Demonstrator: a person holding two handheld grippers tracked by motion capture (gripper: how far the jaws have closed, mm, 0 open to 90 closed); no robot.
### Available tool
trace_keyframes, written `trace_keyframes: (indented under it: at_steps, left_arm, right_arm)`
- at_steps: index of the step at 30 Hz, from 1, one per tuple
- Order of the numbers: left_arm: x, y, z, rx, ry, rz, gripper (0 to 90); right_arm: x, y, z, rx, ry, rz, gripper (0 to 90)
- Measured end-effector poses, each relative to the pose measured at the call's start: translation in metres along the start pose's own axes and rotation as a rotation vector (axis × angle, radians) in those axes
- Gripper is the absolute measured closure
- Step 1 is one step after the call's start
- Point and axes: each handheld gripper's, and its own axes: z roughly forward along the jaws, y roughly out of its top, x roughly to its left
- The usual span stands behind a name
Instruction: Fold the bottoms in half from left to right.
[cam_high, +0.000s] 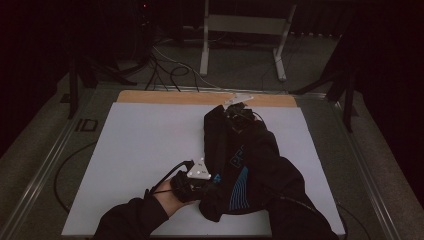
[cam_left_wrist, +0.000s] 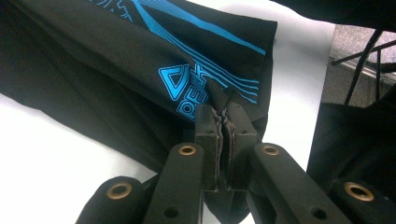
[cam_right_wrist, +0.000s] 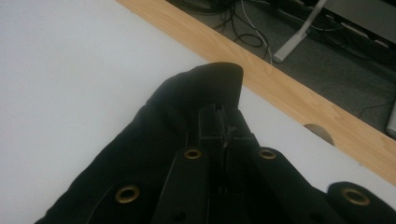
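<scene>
A black garment (cam_high: 245, 165) with blue stripes and lettering lies bunched on the white table sheet (cam_high: 150, 140). My left gripper (cam_high: 207, 181) sits at the garment's near left edge, shut on a fold of its cloth; in the left gripper view the jaws pinch the fabric (cam_left_wrist: 219, 95) beside the blue logo (cam_left_wrist: 184, 88). My right gripper (cam_high: 239, 107) is at the far end of the garment near the wooden strip, shut on the black cloth (cam_right_wrist: 205, 88), which drapes over its jaws. My right sleeve lies over the garment.
A wooden strip (cam_high: 165, 97) borders the far edge of the white sheet. Beyond it are floor cables (cam_high: 170, 70) and a white metal stand (cam_high: 240, 30). Metal rails (cam_high: 45, 160) run along the table's sides. White sheet lies bare to the left.
</scene>
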Motion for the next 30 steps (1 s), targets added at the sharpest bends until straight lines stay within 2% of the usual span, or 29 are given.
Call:
trace_keyframes:
  at_steps: [10, 22, 30]
  left_arm:
    - [-0.005, 0.014, 0.018, 0.002, -0.020, 0.033, 86.1]
    - [-0.008, 0.027, 0.031, -0.018, -0.051, 0.044, 86.1]
    - [-0.010, 0.035, 0.040, -0.028, -0.058, 0.056, 86.1]
  right_arm:
    - [-0.017, -0.009, -0.009, 0.007, -0.031, 0.007, 88.8]
    - [-0.032, -0.018, -0.020, 0.009, -0.060, 0.026, 88.8]
    - [-0.042, -0.021, -0.027, 0.011, -0.078, 0.034, 88.8]
